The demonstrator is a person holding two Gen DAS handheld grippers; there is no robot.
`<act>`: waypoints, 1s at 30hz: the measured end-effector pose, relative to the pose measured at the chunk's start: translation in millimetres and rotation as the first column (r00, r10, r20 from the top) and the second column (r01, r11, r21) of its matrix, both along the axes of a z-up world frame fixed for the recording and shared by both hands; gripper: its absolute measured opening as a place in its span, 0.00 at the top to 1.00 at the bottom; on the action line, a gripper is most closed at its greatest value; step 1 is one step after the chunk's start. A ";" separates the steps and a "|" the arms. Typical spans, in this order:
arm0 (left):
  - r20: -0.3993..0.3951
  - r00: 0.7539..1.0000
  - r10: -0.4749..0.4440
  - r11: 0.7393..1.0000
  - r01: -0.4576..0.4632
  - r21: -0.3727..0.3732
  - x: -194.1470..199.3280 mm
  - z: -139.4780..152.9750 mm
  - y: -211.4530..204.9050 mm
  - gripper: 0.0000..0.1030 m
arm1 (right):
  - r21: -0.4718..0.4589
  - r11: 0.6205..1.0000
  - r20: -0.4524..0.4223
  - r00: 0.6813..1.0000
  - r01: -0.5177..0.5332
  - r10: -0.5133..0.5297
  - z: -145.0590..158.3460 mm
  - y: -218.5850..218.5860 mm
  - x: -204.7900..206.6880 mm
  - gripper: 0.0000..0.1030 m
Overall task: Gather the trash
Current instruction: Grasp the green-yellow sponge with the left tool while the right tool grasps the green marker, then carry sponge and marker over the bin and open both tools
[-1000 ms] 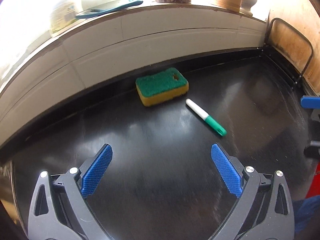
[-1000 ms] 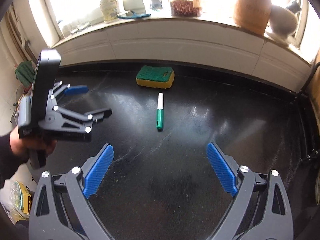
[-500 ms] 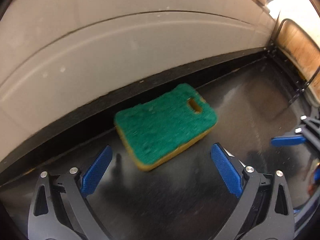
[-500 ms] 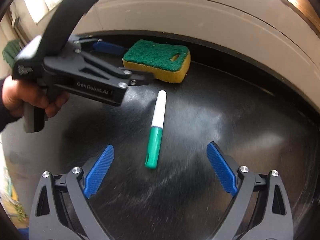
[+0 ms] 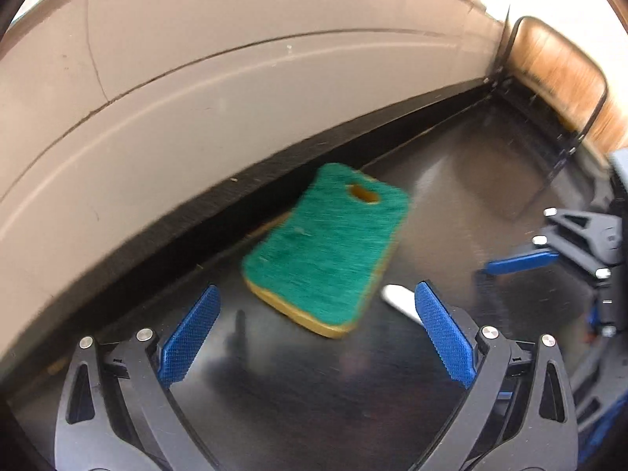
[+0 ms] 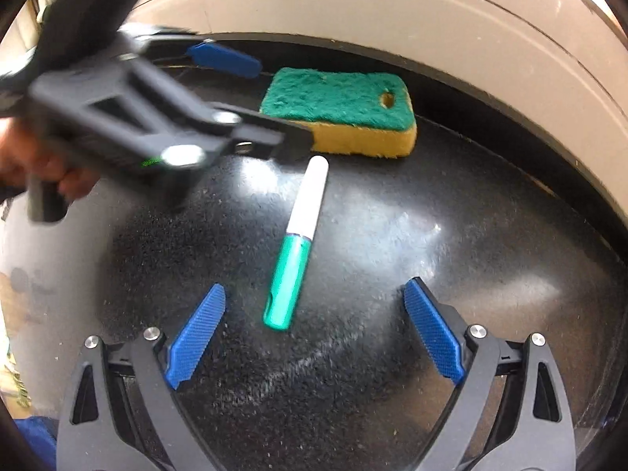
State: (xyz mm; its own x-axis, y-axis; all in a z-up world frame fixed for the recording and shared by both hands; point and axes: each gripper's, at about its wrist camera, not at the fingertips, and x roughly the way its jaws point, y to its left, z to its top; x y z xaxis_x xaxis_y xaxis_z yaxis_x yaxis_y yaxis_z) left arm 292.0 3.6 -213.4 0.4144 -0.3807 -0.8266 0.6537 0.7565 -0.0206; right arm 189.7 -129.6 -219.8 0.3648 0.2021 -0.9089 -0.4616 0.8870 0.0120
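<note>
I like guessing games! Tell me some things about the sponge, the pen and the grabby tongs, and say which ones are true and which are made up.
1. The green-topped yellow sponge lies on the black glossy counter. True.
2. The right tongs are squeezing the green-and-white marker pen. False: they are open, and the pen lies untouched ahead of them.
3. The sponge has a small hole near one end. True.
4. The left tongs are shut on the sponge. False: they are open, with the sponge in front of them.
5. The pen's cap end is red. False: it is green.
</note>
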 end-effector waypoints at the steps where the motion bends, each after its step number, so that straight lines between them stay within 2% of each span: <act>1: 0.003 1.000 -0.011 1.000 0.011 0.005 3.7 -1.6 -3.0 0.07 | -0.001 1.000 0.005 1.000 -0.005 0.005 0.3 2.8 1.0 0.19; 3: 0.004 0.999 -0.041 0.999 0.041 0.011 10.5 -6.0 -4.9 0.07 | 0.003 1.000 0.015 1.000 -0.012 0.012 1.7 7.8 3.0 0.25; 6: 0.010 0.996 -0.084 0.996 0.084 0.018 13.5 -11.2 -11.2 0.07 | 0.008 1.000 0.025 1.000 -0.016 0.016 5.5 13.0 6.0 0.40; 7: 0.006 0.996 -0.093 0.996 0.093 0.012 14.7 -11.4 -15.6 0.07 | 0.010 1.000 0.025 1.000 -0.016 0.016 6.6 15.1 7.9 0.49; 8: -0.002 0.995 -0.098 0.995 0.098 -0.002 15.8 -12.0 -17.0 0.09 | 0.012 1.000 0.024 1.000 -0.014 0.014 7.9 16.9 9.8 0.64; 10: -0.020 0.994 -0.105 0.994 0.105 -0.011 15.2 -13.7 -20.8 0.25 | 0.007 1.000 0.018 1.000 -0.009 0.009 10.2 18.7 9.5 0.86; 12: -0.023 0.993 -0.113 0.994 0.113 -0.003 11.7 -12.4 -25.4 0.34 | 0.000 1.000 0.012 1.000 0.012 -0.012 12.3 16.1 6.8 0.86; 14: -0.038 0.993 -0.112 0.994 0.111 -0.014 5.6 -8.6 -24.9 0.38 | 0.006 0.999 0.004 0.999 0.032 -0.032 18.9 9.3 -5.5 0.86; 17: -0.021 0.997 -0.070 0.997 0.070 -0.011 -10.8 2.6 -29.3 0.41 | 0.014 0.998 0.012 0.998 0.064 -0.064 35.6 -9.0 -18.1 0.86; 23: 0.002 0.993 0.114 0.992 -0.114 -0.047 -66.6 50.0 -6.5 0.42 | 0.054 0.990 0.036 0.991 0.127 -0.129 77.6 -38.6 -57.5 0.86; 27: -0.003 0.971 0.240 0.970 -0.240 -0.047 -126.8 79.4 3.6 0.42 | 0.095 0.985 0.051 0.988 0.141 -0.146 109.1 -54.3 -92.1 0.86; 30: -0.014 0.949 0.316 0.948 -0.316 -0.032 -171.6 90.1 7.3 0.42 | 0.106 0.986 0.066 0.989 0.126 -0.133 122.7 -55.1 -114.2 0.86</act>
State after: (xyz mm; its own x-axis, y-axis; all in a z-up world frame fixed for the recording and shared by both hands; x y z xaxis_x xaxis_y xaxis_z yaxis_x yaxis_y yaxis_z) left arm 120.3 11.0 -123.3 0.5108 -0.2588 -0.8198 0.3811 0.9230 -0.0539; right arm 75.5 -184.7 -97.1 0.4582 0.2387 -0.8562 -0.3456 0.9353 0.0759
